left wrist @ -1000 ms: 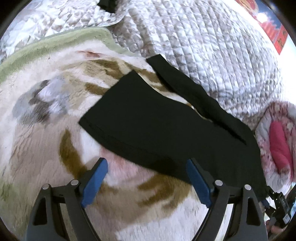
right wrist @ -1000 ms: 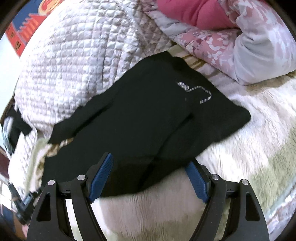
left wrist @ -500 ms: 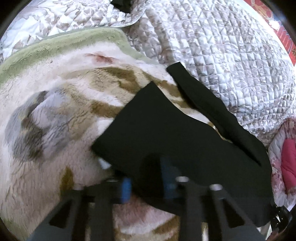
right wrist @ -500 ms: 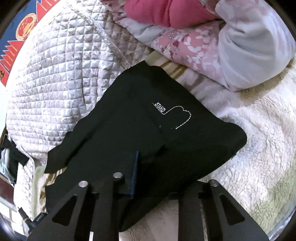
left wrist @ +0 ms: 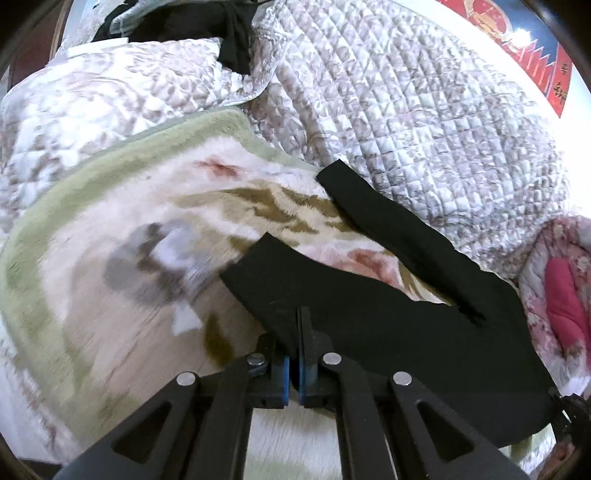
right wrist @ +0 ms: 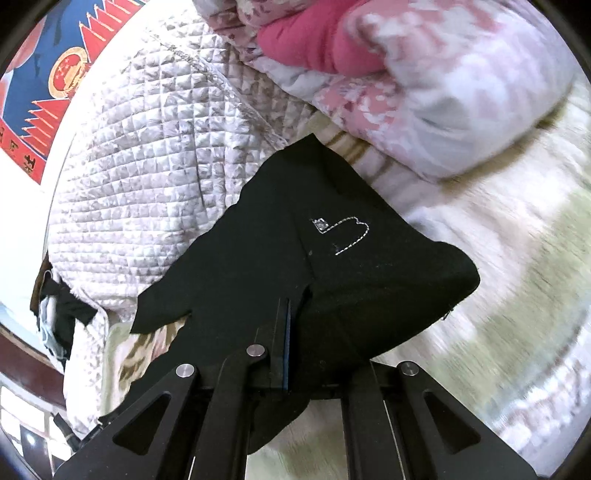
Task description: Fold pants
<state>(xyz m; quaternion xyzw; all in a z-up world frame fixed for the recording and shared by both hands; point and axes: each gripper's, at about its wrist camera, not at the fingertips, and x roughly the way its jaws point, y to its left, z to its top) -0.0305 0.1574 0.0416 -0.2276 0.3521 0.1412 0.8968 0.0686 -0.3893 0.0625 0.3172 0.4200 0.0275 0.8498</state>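
The black pants point(left wrist: 388, 317) lie on a fluffy patterned blanket point(left wrist: 110, 258), their two legs spread apart toward the far side. My left gripper point(left wrist: 297, 332) is shut on the near edge of one leg. In the right wrist view the waist end of the pants point(right wrist: 332, 266) shows white stitching near a pocket. My right gripper point(right wrist: 291, 321) is shut on the near edge of the pants, with cloth draped over its fingers and lifted off the blanket.
A quilted grey-white bedspread point(left wrist: 406, 110) lies beyond the pants. A pink floral duvet with a red lining point(right wrist: 388, 74) is bunched at the waist side. Dark clothing point(left wrist: 229, 33) lies at the far end. A red and blue wall poster point(right wrist: 48, 74) hangs behind.
Both grippers were open a second ago and have closed on the near edge of the pants. The cloth now lifts, and the two legs have spread apart.
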